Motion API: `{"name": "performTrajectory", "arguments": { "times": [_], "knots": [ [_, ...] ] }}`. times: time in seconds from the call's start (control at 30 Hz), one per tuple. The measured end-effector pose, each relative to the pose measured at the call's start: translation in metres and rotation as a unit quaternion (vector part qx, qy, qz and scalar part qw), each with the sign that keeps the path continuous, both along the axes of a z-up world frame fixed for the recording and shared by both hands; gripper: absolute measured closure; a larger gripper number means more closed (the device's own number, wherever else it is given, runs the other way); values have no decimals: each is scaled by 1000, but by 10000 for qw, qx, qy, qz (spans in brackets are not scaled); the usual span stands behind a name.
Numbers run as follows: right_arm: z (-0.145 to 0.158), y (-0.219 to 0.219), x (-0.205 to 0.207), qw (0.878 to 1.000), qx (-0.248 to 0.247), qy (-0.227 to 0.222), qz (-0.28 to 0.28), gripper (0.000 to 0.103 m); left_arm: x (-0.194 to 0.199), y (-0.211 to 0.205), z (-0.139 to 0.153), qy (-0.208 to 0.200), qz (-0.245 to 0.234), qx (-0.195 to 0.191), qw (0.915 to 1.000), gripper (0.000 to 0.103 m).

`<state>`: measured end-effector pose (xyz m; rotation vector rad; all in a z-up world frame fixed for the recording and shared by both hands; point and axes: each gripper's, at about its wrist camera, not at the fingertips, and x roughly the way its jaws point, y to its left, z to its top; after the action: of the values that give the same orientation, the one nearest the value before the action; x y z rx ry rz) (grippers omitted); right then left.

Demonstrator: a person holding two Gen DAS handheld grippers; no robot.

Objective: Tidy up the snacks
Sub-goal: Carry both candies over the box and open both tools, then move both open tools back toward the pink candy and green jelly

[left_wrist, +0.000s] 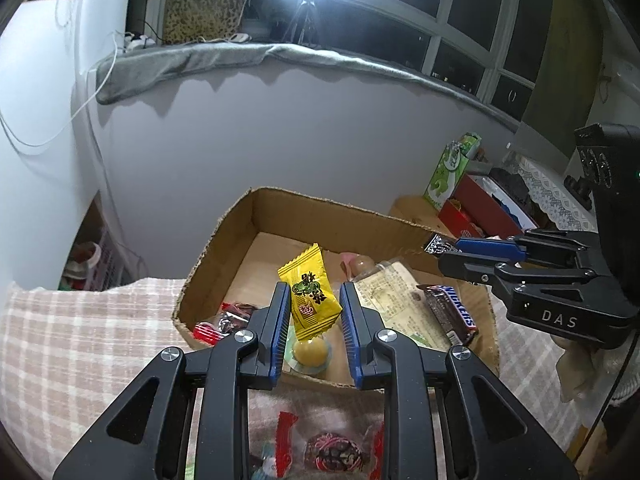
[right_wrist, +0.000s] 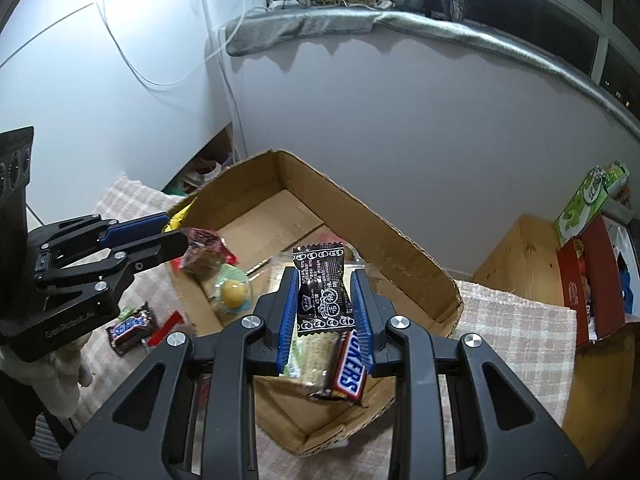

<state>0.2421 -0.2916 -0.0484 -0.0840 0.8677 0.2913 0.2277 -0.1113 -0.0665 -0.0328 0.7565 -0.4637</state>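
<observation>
hanging over the cardboard box [left_wrist: 236,236], a yellow candy packet [left_wrist: 310,300] is pinched upright by the left gripper [left_wrist: 314,332], while a black candy packet [right_wrist: 323,290] is clamped by the right gripper [right_wrist: 325,320] above the same box.

1. Cardboard box [left_wrist: 240,216]: one
2. Snickers bars: two, one in the box [right_wrist: 350,372], one on the checked cloth [right_wrist: 130,326]
3. Yellow sachet [left_wrist: 310,296]: one
4. Black sachet [right_wrist: 324,292]: one
5. Yellow ball in clear wrap [left_wrist: 310,354]: one
6. Grippers: two, left [left_wrist: 314,312] and right [right_wrist: 325,308]
</observation>
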Motion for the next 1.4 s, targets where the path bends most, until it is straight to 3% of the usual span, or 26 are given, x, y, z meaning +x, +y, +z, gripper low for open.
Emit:
{"name": "performTrajectory", "arguments": {
  "times": [0.37,0.53,1.0,1.4],
  "knots": [
    [-17,-5,12,9998,7,180,-47,75,9,-6,-8,266,-16,-5,9996,75],
    [-8,-5,5,10000,8,59,-68,55,5,-3,-1,206,56,-58,9998,70],
    [32,3,-49,9996,28,-263,73,55,-48,29,42,-264,134,-225,9993,70],
    [33,18,-113,9989,40,-343,320,55,-104,88,43,-387,492,-442,9971,70]
  ]
}}
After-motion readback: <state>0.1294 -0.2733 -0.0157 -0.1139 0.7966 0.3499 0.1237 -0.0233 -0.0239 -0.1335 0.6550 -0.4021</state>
